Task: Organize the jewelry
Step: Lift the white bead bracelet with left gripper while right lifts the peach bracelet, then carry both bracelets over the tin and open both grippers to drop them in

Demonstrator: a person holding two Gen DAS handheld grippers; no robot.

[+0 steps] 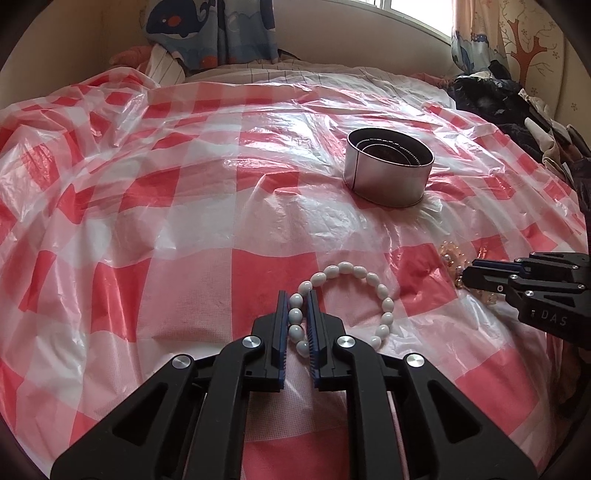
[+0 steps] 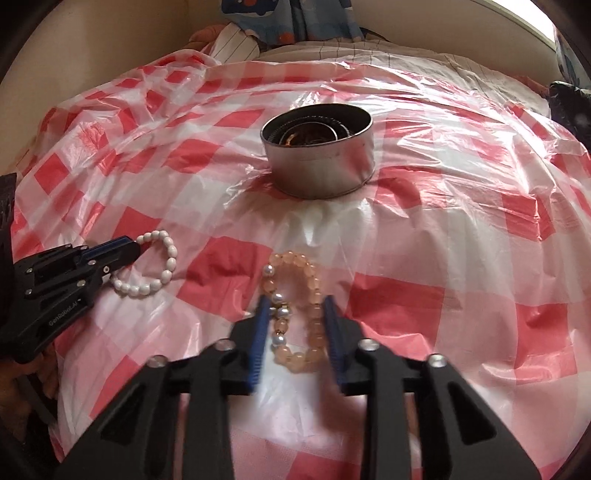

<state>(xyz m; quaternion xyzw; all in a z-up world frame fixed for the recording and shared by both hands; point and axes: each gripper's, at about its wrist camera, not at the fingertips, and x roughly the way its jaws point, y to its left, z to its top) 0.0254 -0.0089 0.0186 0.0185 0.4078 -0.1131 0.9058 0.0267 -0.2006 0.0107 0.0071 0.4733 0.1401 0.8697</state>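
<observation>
A white bead bracelet point(image 1: 369, 280) lies on the red-and-white checked plastic sheet point(image 1: 184, 221). My left gripper point(image 1: 297, 295) is shut on its left side, beads pinched between the blue pads. It also shows in the right wrist view point(image 2: 131, 249) with the white bracelet point(image 2: 166, 258). A peach bead bracelet point(image 2: 306, 280) with a few pearl beads lies between the fingers of my right gripper point(image 2: 295, 302), which is open around it. A round metal tin point(image 2: 319, 155) stands open beyond it; something dark lies inside.
The tin also shows in the left wrist view point(image 1: 388, 171). Dark clothes point(image 1: 491, 96) are piled at the right edge of the bed. A pillow and whale-print curtain point(image 1: 207, 33) are at the back.
</observation>
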